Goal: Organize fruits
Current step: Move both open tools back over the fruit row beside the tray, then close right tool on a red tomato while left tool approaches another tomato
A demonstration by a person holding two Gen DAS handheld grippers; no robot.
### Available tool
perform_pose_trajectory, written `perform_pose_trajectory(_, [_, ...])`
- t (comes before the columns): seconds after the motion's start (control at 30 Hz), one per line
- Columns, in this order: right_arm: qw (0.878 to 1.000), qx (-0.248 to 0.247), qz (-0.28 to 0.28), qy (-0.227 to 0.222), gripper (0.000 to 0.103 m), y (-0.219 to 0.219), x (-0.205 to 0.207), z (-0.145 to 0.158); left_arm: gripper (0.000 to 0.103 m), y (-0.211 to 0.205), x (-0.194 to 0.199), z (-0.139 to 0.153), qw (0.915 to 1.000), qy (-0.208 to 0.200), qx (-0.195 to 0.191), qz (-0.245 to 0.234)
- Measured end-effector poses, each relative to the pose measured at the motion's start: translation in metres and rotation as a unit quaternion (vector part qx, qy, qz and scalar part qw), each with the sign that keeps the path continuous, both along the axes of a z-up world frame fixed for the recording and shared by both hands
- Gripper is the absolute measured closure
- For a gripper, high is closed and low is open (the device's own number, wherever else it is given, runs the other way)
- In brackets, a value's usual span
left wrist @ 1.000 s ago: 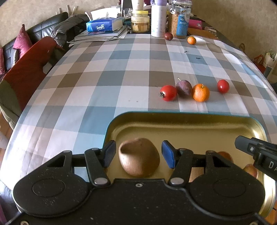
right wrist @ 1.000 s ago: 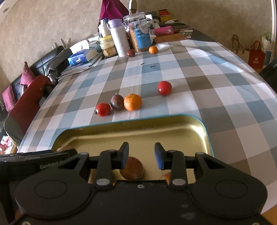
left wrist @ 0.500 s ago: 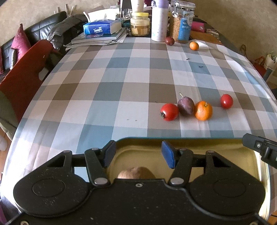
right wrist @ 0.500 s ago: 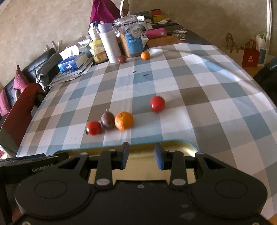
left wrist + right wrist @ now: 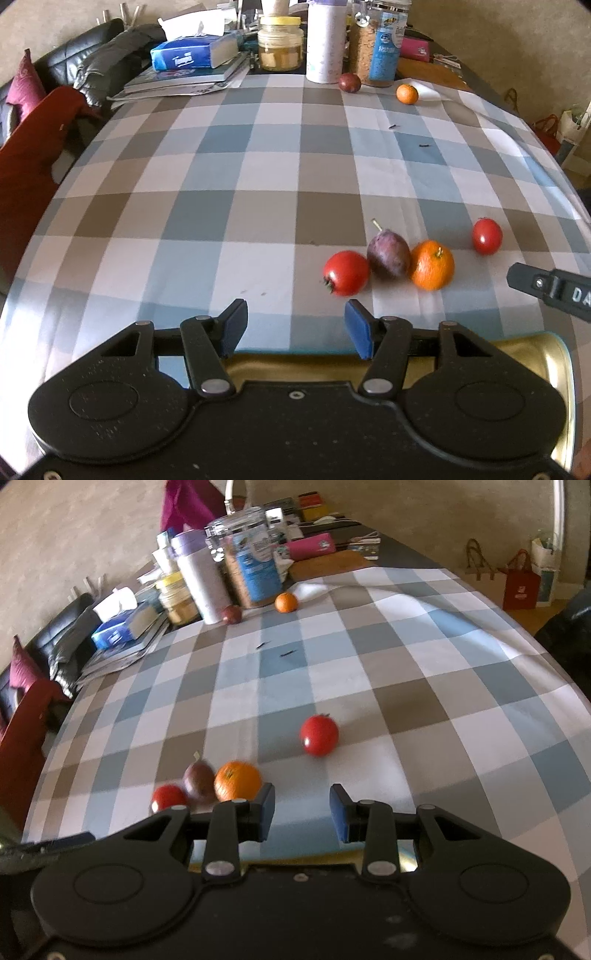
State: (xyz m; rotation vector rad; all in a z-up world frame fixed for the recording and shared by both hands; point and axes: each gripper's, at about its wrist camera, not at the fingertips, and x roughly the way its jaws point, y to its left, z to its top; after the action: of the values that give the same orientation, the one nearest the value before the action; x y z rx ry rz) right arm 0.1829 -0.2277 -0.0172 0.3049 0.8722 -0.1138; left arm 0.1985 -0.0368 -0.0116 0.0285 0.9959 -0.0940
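Grippers, both yours, tilt down over the checked tablecloth [image 5: 258, 177]; left gripper [image 5: 295, 328] and right gripper [image 5: 302, 809] gape, empty; orange [image 5: 237, 780] sits just beyond; gold tray [image 5: 532, 354] mostly hidden beneath.

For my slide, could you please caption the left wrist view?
Open left gripper over checked tablecloth, facing tomato, plum and orange.

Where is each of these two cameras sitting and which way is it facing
Left wrist: sits behind the left gripper, looks down across the checked tablecloth; its open blue fingers and the right gripper's tip show.
Right wrist: sits behind the right gripper, faces the same way; its open fingers show.
Shared: plum, orange, gold tray.
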Motion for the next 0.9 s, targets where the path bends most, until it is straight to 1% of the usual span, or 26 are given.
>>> perform_pose_trajectory(0.13, [1.0,0.02,-0.024,0.002,0.067,-0.01,0.017,-0.01,0.041,-0.006,0.015,-0.011,1.0,-0.001,-0.008,0.002])
perform_pose_trajectory(0.17, [0.999,0.028,-0.031,0.001,0.067,-0.012,0.022,-0.013,0.038,-0.007,0.016,-0.013,0.9999,-0.003,-0.011,0.001])
perform_pose_trajectory(0.27, [0.998,0.044,-0.049,-0.009,0.067,-0.018,0.034,-0.021,0.038,-0.011,0.018,-0.018,0.9995,-0.017,-0.024,-0.012])
perform_pose_trajectory(0.4, [0.997,0.041,-0.061,-0.023,0.067,-0.02,0.044,-0.032,0.038,-0.012,0.019,-0.022,0.9981,-0.044,-0.037,-0.023])
perform_pose_trajectory(0.5, [0.996,0.033,-0.07,-0.039,0.067,-0.02,0.047,-0.038,0.035,-0.01,0.019,-0.025,0.9969,-0.063,-0.043,-0.019])
perform_pose_trajectory(0.6, [0.996,0.031,-0.072,-0.044,0.067,-0.021,0.049,-0.039,0.036,-0.004,0.021,-0.025,0.9952,-0.065,-0.071,-0.016])
perform_pose_trajectory(0.67, [0.995,0.036,-0.073,-0.054,0.067,-0.023,0.049,-0.037,0.035,-0.002,0.022,-0.025,0.9944,-0.063,-0.082,-0.019])
perform_pose_trajectory(0.8, [0.994,0.044,-0.076,-0.061,0.067,-0.025,0.048,-0.036,0.035,-0.001,0.021,-0.027,0.9946,-0.061,-0.082,-0.017])
perform_pose_trajectory(0.9, [0.995,0.042,-0.07,-0.053,0.067,-0.022,0.05,-0.038,0.035,-0.004,0.02,-0.028,0.9952,-0.064,-0.07,-0.019])
